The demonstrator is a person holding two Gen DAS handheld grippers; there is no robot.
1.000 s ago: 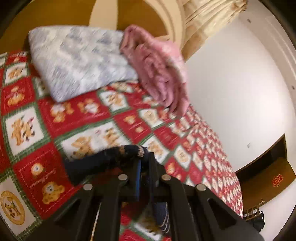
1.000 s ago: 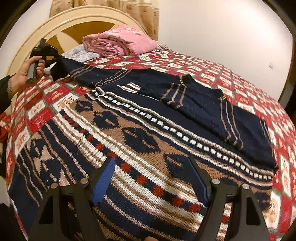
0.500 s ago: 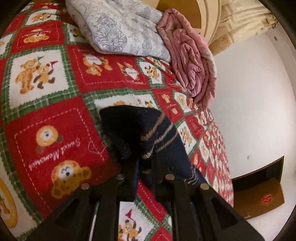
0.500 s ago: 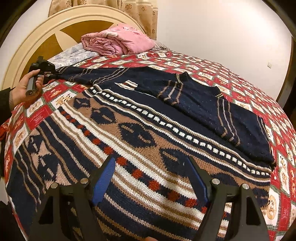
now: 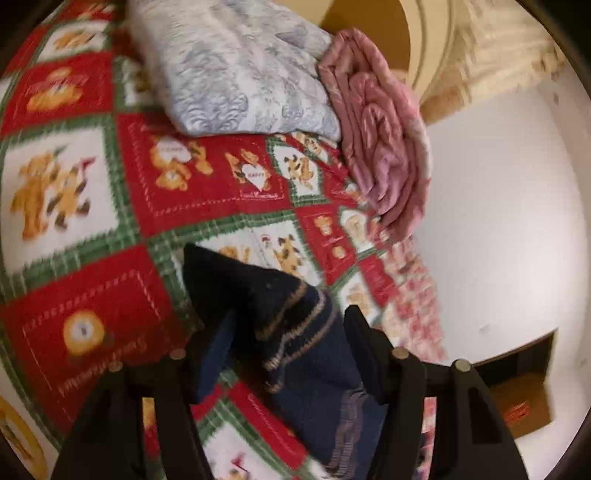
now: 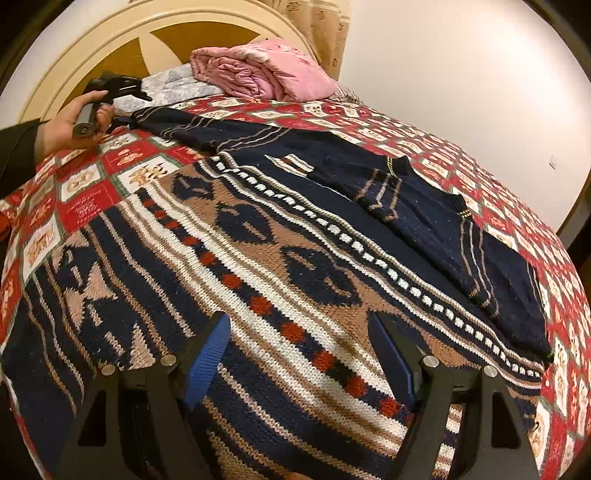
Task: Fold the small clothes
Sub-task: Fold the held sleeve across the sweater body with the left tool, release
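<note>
A knitted sweater [image 6: 258,240] in navy, tan and white lies spread flat on the bed, its navy sleeves [image 6: 443,221] running across the far side. One sleeve stretches left to my left gripper [image 6: 122,88], which a hand [image 6: 70,125] holds low over the bedspread. In the left wrist view the sleeve's cuff [image 5: 295,332] lies between the fingers of my left gripper [image 5: 290,314]. Its jaws are opening and the pads stand off the cloth. My right gripper [image 6: 297,317] hovers open over the sweater's body, gripping nothing.
A red teddy-bear bedspread [image 5: 74,184] covers the bed. At its head lie a folded grey-white quilt [image 5: 240,66] and a rolled pink blanket [image 5: 380,147], in front of a cream and wood headboard [image 6: 110,33]. A white wall lies to the right.
My left gripper sank to the bed with the sleeve end, then its jaws parted off the cuff. The sleeve now lies stretched out. The right gripper shifted slightly over the sweater.
</note>
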